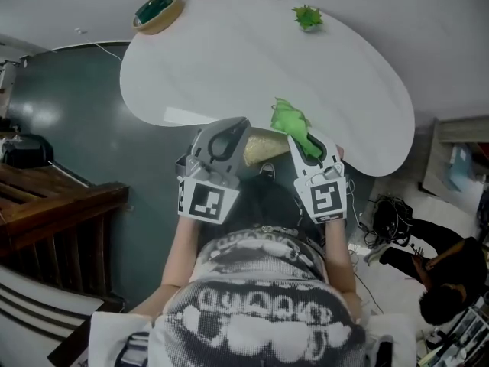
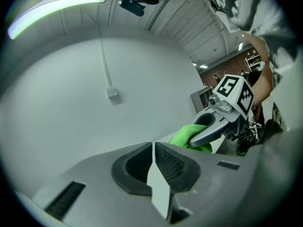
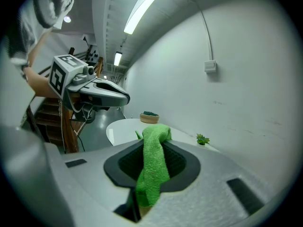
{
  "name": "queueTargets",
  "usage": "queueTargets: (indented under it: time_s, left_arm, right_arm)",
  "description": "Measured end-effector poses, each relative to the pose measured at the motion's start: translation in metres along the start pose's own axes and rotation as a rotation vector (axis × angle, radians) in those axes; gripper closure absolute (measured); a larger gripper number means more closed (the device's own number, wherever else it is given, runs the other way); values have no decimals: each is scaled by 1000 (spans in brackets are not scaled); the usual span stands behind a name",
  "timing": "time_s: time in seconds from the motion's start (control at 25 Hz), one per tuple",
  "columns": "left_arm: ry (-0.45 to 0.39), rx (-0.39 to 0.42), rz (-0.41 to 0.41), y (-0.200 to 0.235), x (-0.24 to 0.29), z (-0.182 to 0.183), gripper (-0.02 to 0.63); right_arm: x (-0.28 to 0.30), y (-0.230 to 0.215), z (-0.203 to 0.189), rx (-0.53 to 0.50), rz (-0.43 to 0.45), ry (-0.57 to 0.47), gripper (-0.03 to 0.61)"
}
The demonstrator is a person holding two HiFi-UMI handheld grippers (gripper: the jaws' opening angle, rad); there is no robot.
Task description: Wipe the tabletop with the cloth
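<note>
- Head view: the white oval table point(image 1: 229, 60) takes up the upper middle.
- A bowl point(image 1: 157, 10) sits at the table's far left rim, and a small green plant point(image 1: 307, 17) stands on its far right part, well apart from the bowl.
- The right gripper point(image 1: 312, 150) is held at the table's near edge with the green cloth point(image 1: 294, 125) bunched in its jaws. The cloth sticks out over the near rim; I cannot tell whether it touches the top.
- The left gripper point(image 1: 221, 140) is just off the table's near edge, beside the right one.
- A tan thing point(image 1: 263, 147) shows under the table's near edge between the two grippers; what it is I cannot tell.
- Another person point(image 1: 439, 274) in dark clothes is on the floor well off the table's right end.
- Left gripper view: the left gripper point(image 2: 154, 148) has its jaws pressed together with nothing between them. It faces the wall, where a small box point(image 2: 112, 92) hangs on a cable.
- To its right are the right gripper point(image 2: 222, 122) and the cloth point(image 2: 189, 137) in it.
- Right gripper view: the right gripper point(image 3: 152, 145) is clamped on the cloth point(image 3: 154, 164), which runs up between the jaws and folds over at the tips.
- Beyond lies the table point(image 3: 123, 126), with the bowl point(image 3: 149, 116) at its far end and the plant point(image 3: 202, 139) toward its right side.
- The left gripper point(image 3: 102, 91) hangs above the table's left side, jaws together.
</note>
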State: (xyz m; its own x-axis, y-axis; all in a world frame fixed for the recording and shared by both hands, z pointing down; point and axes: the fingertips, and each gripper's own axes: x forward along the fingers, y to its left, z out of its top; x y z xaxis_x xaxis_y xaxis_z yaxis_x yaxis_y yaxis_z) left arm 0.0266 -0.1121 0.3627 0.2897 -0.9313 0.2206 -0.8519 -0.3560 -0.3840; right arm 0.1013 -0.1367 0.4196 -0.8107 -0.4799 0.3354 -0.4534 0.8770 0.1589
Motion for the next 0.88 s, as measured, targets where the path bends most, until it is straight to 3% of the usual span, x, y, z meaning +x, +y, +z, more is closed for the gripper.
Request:
queueTargets:
  time_s: [0.4, 0.88]
  left_arm:
    - [-5, -19, -46, 37, 22, -22, 598]
    - [-26, 26, -126, 136, 49, -58, 597]
  right_arm:
    - [44, -13, 2, 10, -39, 41, 514]
    - [147, -15, 36, 44, -93, 71, 514]
